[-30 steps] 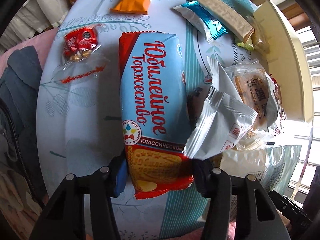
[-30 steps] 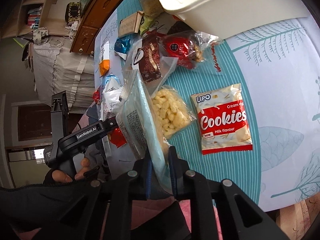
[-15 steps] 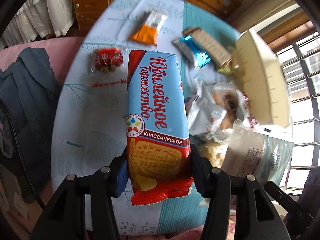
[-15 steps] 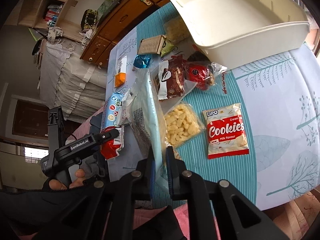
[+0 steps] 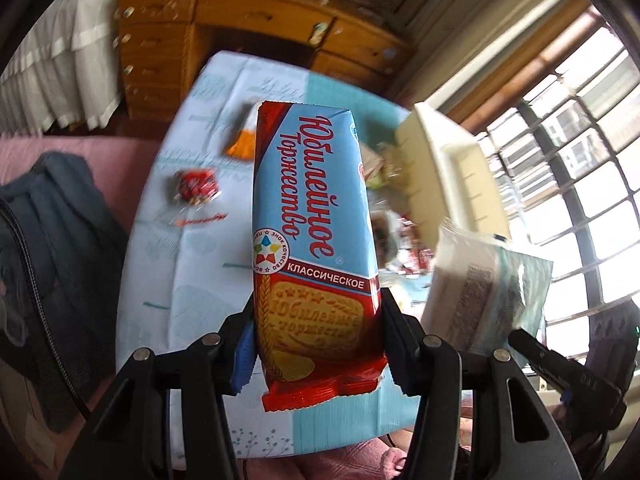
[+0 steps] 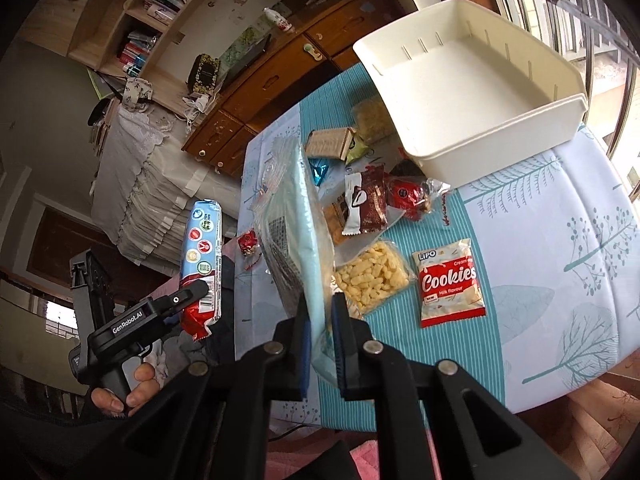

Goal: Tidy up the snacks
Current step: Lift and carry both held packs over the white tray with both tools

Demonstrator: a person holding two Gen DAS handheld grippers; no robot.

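My left gripper (image 5: 316, 332) is shut on a long blue-and-red biscuit pack (image 5: 312, 216), held up above the table; the same pack (image 6: 200, 256) shows at the left of the right wrist view. My right gripper (image 6: 320, 328) is shut on the lower edge of a pale blue plastic snack bag (image 6: 296, 216), which stands upright in the air; that bag (image 5: 480, 288) appears at the right in the left wrist view. A cream plastic bin (image 6: 472, 80) sits empty at the far right of the table. Loose snacks lie in front of it.
On the leaf-print tablecloth (image 6: 560, 248) lie a red Cookies pack (image 6: 450, 282), a clear bag of puffs (image 6: 372, 276), a brown sachet (image 6: 370, 200), red-wrapped sweets (image 6: 406, 196) and an orange bar (image 5: 242, 144). A wooden dresser (image 5: 240, 36) stands behind; window bars at right.
Both grippers have risen from the table with their packs still held. The left wrist view has tilted up, so the dresser and window now show and the table looks farther away.
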